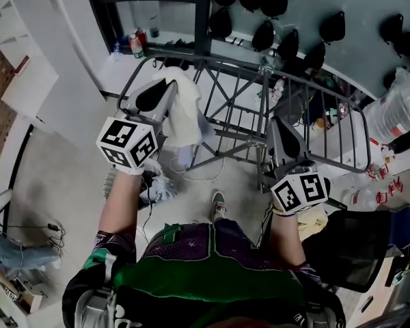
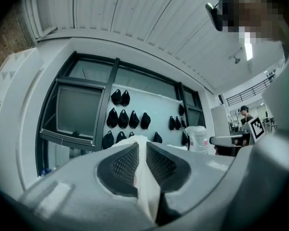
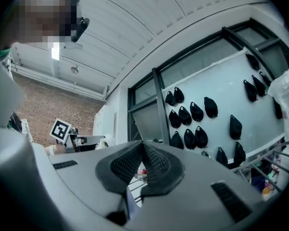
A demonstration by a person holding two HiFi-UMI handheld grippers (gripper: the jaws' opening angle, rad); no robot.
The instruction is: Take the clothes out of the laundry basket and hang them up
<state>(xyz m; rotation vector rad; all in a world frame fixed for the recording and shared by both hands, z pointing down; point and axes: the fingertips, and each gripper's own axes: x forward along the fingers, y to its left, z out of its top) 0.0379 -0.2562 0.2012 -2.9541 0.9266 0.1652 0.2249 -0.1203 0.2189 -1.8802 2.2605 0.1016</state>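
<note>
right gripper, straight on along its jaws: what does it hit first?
Probably the dark window frame post beside the panel of black hanging items. The shut right gripper aims upward, seemingly above the drying rack rails. Depth is unclear, so a rail could come first.

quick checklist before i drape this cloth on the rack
1. Grip on the white cloth: ok. The left gripper is closed on it, and fabric runs between its fingers.
2. Right gripper free to help: ok. It is shut with nothing between its fingers.
3. Cloth positioned at the drying rack: ok. It hangs over the rack's left end.
4. Bare rails for hanging: ok. The bars to the right of the cloth look empty.
5. Cloth spread out: not ok. It hangs in a bunched clump.
6. Cloth already resting on a rail: cannot tell.
</note>
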